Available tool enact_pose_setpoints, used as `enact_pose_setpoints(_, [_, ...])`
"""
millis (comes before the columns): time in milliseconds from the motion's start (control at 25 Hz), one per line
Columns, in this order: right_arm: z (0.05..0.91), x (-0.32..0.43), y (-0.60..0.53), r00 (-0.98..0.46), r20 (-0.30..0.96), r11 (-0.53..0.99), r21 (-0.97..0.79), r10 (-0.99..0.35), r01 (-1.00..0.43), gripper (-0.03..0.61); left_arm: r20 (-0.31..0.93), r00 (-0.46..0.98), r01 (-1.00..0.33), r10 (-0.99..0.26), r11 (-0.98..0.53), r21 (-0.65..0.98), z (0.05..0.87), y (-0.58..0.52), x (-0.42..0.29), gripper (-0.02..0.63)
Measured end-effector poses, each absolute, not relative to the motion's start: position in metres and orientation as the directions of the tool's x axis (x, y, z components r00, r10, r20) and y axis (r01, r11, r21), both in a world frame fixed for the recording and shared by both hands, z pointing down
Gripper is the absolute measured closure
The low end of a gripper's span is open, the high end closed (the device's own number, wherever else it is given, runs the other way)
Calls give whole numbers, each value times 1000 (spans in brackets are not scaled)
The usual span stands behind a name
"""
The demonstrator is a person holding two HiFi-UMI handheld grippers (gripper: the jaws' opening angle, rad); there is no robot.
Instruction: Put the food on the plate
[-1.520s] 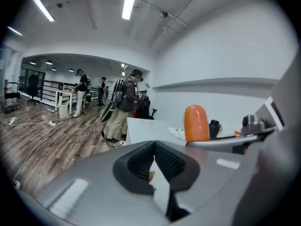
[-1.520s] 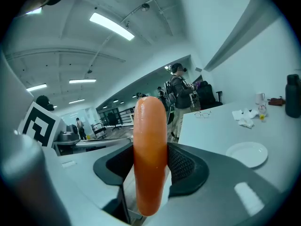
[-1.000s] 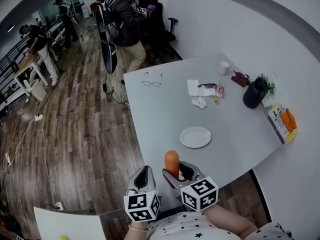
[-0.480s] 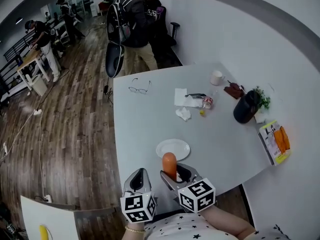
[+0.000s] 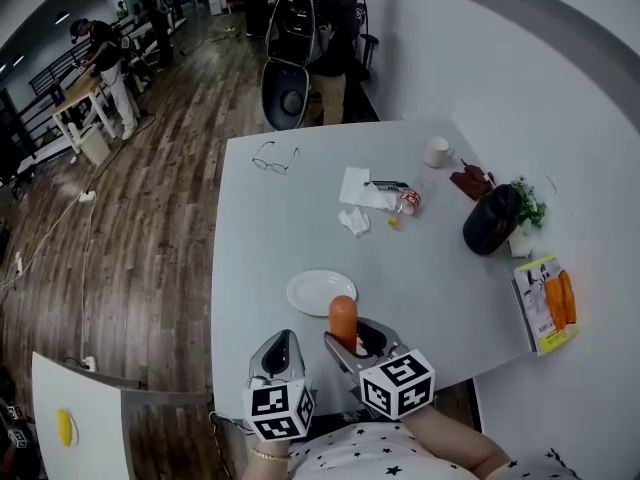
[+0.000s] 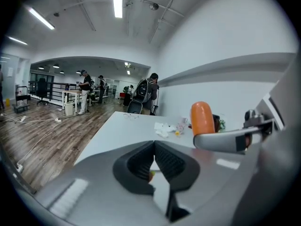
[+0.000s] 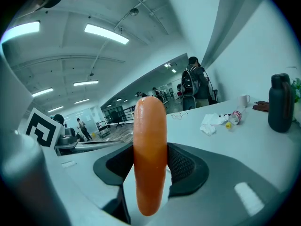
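While the right gripper (image 5: 352,336) pinches the sausage (image 5: 343,320) near the bare plate (image 5: 308,294), placing it is left to do; the left gripper (image 5: 279,354) is pressed together, empty.

Two handheld grippers held side by side, low and close to the person's body

The left gripper (image 5: 283,340) points forward with its jaws closed together and nothing between them. The right gripper (image 5: 355,340), just beside it, has its jaws clamped on an orange sausage (image 5: 343,318) that stands upright above them. Behind the grippers show a bare right forearm (image 5: 452,438) and a left wrist (image 5: 268,457) wearing a thin bracelet
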State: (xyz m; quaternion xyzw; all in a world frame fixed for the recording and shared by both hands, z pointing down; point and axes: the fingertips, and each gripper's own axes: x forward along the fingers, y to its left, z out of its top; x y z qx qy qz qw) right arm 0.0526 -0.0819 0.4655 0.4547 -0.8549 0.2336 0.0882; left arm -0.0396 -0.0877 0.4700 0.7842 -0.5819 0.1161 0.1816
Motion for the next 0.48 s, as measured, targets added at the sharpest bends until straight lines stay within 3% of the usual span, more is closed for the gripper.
enact_pose_setpoints(480, [471, 79, -77, -641, 375, 559, -313, -670, -768, 362, 387, 239, -970, -890, -199, 140, 469, -70, -11, 606])
